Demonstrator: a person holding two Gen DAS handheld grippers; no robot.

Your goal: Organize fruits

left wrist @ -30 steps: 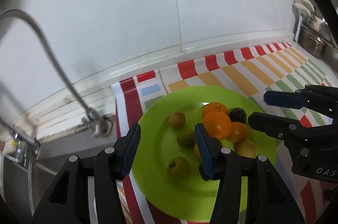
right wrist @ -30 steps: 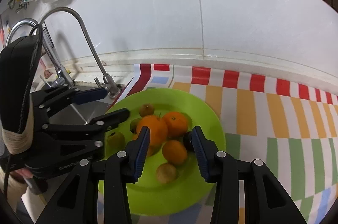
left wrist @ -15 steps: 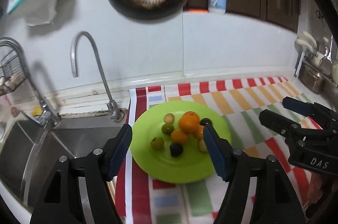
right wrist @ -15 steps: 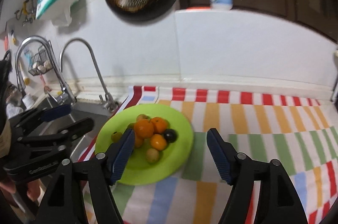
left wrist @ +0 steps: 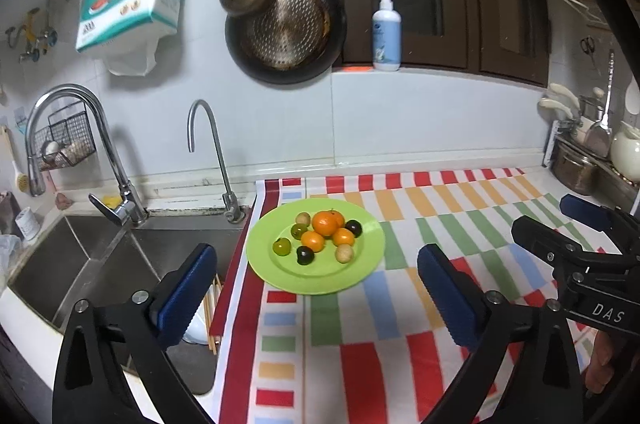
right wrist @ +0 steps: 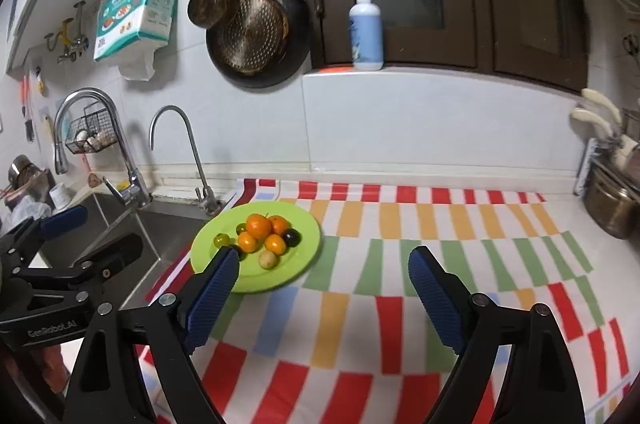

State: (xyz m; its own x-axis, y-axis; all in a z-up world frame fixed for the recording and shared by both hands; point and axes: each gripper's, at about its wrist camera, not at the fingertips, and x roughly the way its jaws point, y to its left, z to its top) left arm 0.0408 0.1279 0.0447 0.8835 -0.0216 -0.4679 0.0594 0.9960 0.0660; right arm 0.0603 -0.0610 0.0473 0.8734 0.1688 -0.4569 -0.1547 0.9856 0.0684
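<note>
You are now holding both the left gripper [left wrist: 316, 288] and right gripper [right wrist: 322, 284] wide open and empty, pulled back, leaving the fruits [left wrist: 320, 234] gathered on the green plate [left wrist: 360, 272] ahead, so organizing seems finished.

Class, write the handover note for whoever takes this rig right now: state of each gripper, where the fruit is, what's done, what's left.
Left gripper: open, empty, held above the counter.
Right gripper: open, empty, likewise raised.
Fruits: oranges, dark plums and small green and tan fruits all sit on the green plate, on the striped cloth beside the sink.
Done: nothing lies loose off the plate.
Left: probably nothing; check the grouping.
</note>
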